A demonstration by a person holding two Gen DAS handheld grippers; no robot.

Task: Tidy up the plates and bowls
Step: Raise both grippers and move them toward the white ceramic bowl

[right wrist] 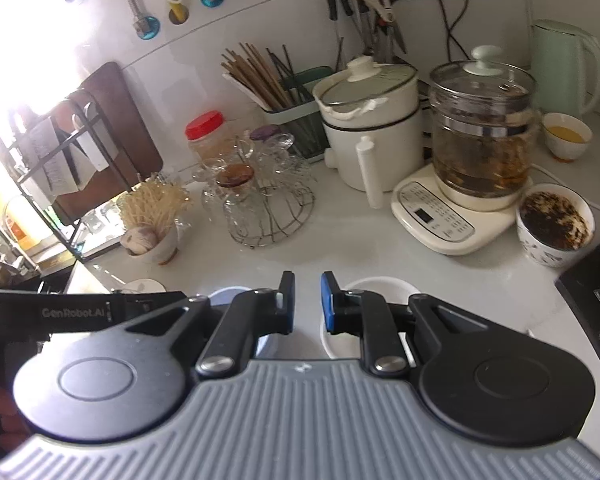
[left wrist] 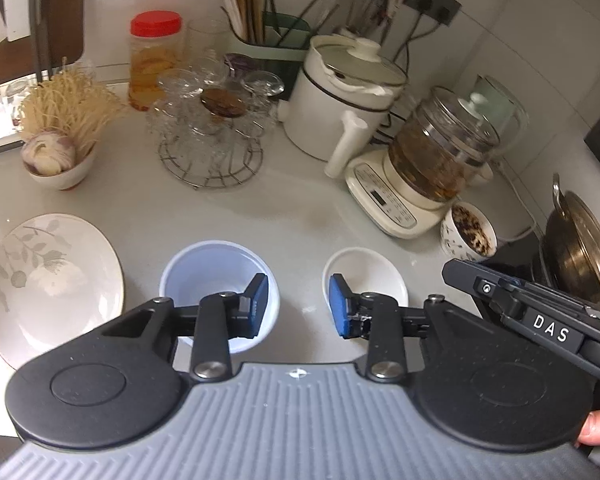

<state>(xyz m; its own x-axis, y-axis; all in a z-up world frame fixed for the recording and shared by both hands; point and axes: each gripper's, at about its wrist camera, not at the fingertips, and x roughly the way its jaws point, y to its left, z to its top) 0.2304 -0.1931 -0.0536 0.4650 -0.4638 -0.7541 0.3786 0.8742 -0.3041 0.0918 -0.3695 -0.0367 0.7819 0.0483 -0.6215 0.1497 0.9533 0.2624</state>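
Daylight enters from the left. In the right wrist view the upper left corner is blown out to white, washing over the wall tiles and veiling the dark rack [right wrist: 56,148] in haze. The left wrist view is evenly lit — soft reflections lie on the counter [left wrist: 292,208] and the floral plate [left wrist: 52,284]. Shadows are faint and diffuse. Fisheye distortion bends tile lines and the counter edges into curves; both frames darken at the corners. Glassware [left wrist: 208,112] appears slightly soft.

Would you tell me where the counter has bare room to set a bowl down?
Bare counter lies between the wire glass rack, the blue bowl and white bowl. The back is crowded: white pot, glass kettle.
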